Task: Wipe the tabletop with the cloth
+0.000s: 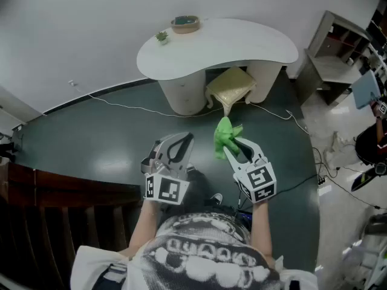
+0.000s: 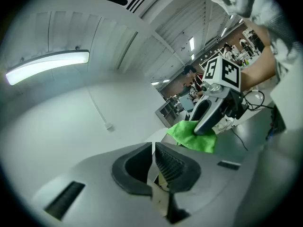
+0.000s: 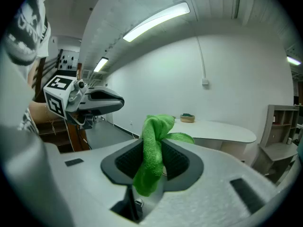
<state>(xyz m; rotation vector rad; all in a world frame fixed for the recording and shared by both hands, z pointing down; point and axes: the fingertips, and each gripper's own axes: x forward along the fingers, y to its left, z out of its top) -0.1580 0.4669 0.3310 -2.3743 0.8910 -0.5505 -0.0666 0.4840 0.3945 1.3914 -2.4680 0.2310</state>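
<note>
A white kidney-shaped table (image 1: 242, 44) stands ahead against the wall, also far off in the right gripper view as the same table (image 3: 222, 130). My right gripper (image 1: 230, 145) is shut on a bunched green cloth (image 1: 225, 136), held in the air well short of the table; the cloth (image 3: 152, 152) hangs pinched between the jaws. The cloth (image 2: 193, 135) also shows in the left gripper view beside the right gripper (image 2: 208, 115). My left gripper (image 1: 180, 145) is held level with the right one, jaws shut with nothing between them (image 2: 154, 163).
On the table's far end sit a small bowl (image 1: 185, 23) and a little plant (image 1: 161, 37). A yellowish stool (image 1: 230, 87) is tucked under the table. A cable (image 1: 127, 106) runs over the dark floor. Shelving (image 1: 335, 53) stands at right, a wooden railing (image 1: 54, 189) at left.
</note>
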